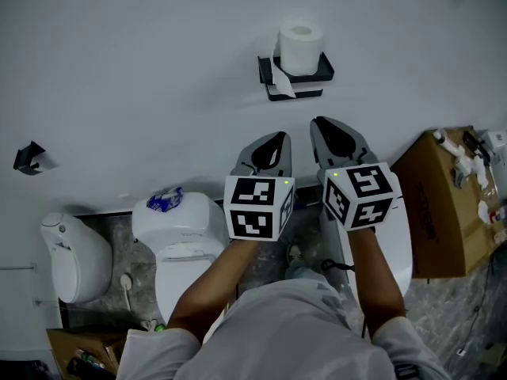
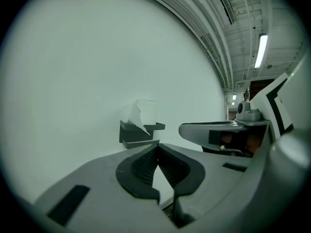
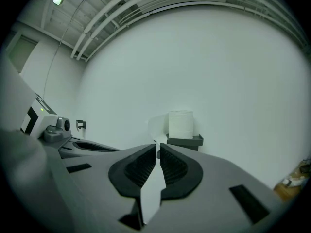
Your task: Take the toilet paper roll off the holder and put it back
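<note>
A white toilet paper roll stands upright on a black wall-mounted holder, with a loose sheet hanging off its left side. It shows too in the left gripper view, roll on holder, and in the right gripper view, roll on holder. My left gripper and right gripper are held side by side below the holder, apart from it, tips pointing at the wall. Both are shut with nothing between the jaws, seen in their own views as left gripper and right gripper.
A white toilet and a white bin stand at the lower left. A cardboard box with small items sits at the right. A small black hook is fixed to the wall at far left.
</note>
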Motion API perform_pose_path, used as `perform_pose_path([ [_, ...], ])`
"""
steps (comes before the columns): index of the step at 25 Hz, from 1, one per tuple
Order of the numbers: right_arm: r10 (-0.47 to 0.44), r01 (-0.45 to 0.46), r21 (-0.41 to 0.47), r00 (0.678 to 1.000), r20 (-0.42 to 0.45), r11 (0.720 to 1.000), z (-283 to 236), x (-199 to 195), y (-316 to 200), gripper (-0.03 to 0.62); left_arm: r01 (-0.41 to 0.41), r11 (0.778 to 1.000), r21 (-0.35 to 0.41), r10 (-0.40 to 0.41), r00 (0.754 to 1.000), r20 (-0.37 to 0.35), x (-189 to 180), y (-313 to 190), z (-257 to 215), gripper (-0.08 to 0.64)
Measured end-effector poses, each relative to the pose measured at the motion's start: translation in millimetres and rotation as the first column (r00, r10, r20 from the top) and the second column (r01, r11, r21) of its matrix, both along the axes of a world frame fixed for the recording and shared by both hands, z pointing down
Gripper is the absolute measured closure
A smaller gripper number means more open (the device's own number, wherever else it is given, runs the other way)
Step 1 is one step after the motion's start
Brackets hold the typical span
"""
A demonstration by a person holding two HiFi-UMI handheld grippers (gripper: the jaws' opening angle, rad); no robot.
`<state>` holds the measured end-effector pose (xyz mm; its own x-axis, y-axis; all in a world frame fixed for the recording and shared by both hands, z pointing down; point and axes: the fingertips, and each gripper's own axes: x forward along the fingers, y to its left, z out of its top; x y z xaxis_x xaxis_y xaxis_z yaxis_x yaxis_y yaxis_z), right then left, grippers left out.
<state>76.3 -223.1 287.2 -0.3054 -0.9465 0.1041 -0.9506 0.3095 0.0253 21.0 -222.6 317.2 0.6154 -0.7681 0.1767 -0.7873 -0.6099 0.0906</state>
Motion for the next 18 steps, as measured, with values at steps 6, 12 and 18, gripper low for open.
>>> perform_pose_path([
  [6,-0.028,0.028,0.000,1.000,0.003,1.000,-3,22,-40,0.589,0.061,0.998,0.000,-0.061,0.998,0.002,11,-40,-1,0.557],
  [12,-0.061,0.061,-0.001,0.998,0.010,0.998,-6,37,-77,0.588,0.128,0.992,-0.004,-0.127,0.992,0.010,13,-74,1,0.555],
  [18,-0.110,0.110,-0.008,0.994,0.007,0.994,-8,38,-104,0.540,0.197,0.980,0.000,-0.197,0.980,-0.001,5,-95,-1,0.555],
])
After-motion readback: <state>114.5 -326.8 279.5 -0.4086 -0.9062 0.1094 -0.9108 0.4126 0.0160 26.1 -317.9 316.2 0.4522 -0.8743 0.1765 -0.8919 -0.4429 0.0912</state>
